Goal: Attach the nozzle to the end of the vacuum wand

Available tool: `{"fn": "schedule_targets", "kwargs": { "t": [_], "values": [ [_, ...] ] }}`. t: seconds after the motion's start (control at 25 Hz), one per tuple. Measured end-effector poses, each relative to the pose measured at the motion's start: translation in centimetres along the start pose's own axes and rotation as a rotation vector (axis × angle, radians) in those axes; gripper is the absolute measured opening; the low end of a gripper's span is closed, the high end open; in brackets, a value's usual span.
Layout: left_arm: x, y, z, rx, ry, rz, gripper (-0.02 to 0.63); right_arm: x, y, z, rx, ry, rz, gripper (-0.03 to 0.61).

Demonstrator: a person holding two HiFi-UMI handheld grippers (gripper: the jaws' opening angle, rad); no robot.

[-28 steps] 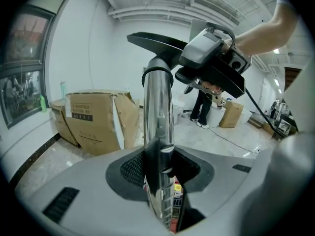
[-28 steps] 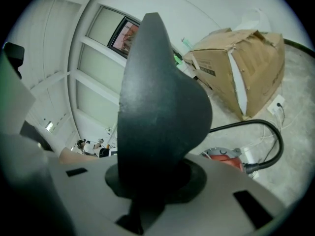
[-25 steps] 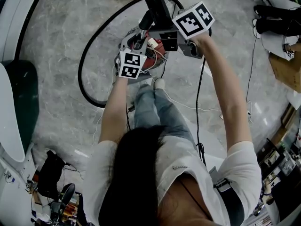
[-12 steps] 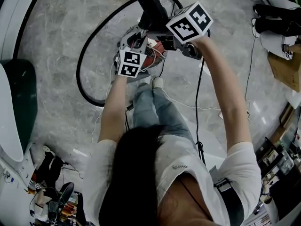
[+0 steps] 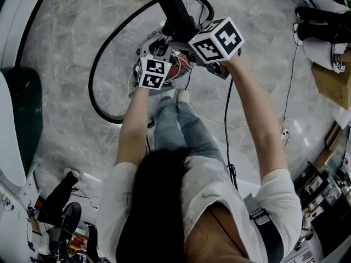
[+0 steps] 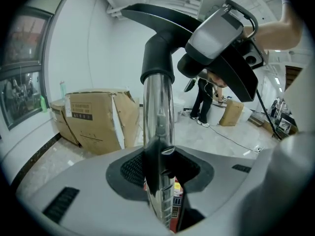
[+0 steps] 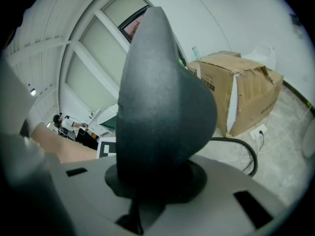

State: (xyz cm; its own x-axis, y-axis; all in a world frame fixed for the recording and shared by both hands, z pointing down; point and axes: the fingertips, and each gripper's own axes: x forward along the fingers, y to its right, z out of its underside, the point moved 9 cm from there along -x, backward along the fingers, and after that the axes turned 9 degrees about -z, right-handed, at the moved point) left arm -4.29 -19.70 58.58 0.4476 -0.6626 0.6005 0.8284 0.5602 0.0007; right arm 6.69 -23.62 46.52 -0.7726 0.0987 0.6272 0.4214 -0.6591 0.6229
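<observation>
Over grey marbled floor (image 5: 60, 81): black hose (image 5: 91, 81) looped on it. Left gripper (image 6: 160, 181) clamped on upright chrome wand (image 6: 157, 107). Right gripper (image 7: 147, 195) pinching black nozzle (image 7: 162, 107), nozzle at wand's top end. Cardboard box (image 6: 93, 119) by white wall (image 6: 98, 48).
</observation>
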Motion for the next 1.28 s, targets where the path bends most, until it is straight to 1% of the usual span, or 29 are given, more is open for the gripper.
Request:
{"fn": "schedule_targets", "kwargs": {
  "t": [0.08, 0.28, 0.36, 0.48, 0.56, 0.64, 0.88, 1.16, 1.28],
  "values": [
    [-0.09, 0.04, 0.00, -0.005, -0.001, -0.006, 0.130, 0.19, -0.22, 0.18, -0.017, 0.004, 0.020, 0.087],
    [0.22, 0.21, -0.26, -0.010, -0.008, -0.014, 0.129, 0.07, 0.05, 0.68, -0.018, 0.049, 0.044, 0.087],
    [0.25, 0.20, -0.35, -0.007, -0.007, -0.009, 0.129, 0.00, 0.20, 0.73, -0.007, 0.048, 0.027, 0.087],
    [0.08, 0.26, -0.16, -0.001, -0.006, -0.007, 0.129, 0.07, 0.35, 0.60, 0.049, 0.029, -0.037, 0.087],
    [0.12, 0.31, -0.06, 0.000, -0.006, -0.013, 0.129, 0.14, 0.40, 0.36, 0.073, 0.008, -0.059, 0.089],
    [0.17, 0.26, -0.10, -0.002, -0.007, -0.018, 0.129, 0.13, 0.34, 0.10, 0.082, 0.002, -0.064, 0.089],
    [0.31, 0.63, -0.30, -0.004, -0.020, -0.013, 0.129, 0.00, 0.37, 1.03, 0.110, 0.054, -0.062, 0.089],
    [0.10, 0.42, -0.34, 0.009, -0.036, -0.011, 0.129, 0.25, 0.19, 0.95, 0.108, 0.054, -0.069, 0.089],
    [0.39, 0.42, -0.35, 0.008, -0.040, 0.004, 0.129, 0.05, 0.41, 0.89, 0.104, 0.066, -0.075, 0.092]
  ]
}}
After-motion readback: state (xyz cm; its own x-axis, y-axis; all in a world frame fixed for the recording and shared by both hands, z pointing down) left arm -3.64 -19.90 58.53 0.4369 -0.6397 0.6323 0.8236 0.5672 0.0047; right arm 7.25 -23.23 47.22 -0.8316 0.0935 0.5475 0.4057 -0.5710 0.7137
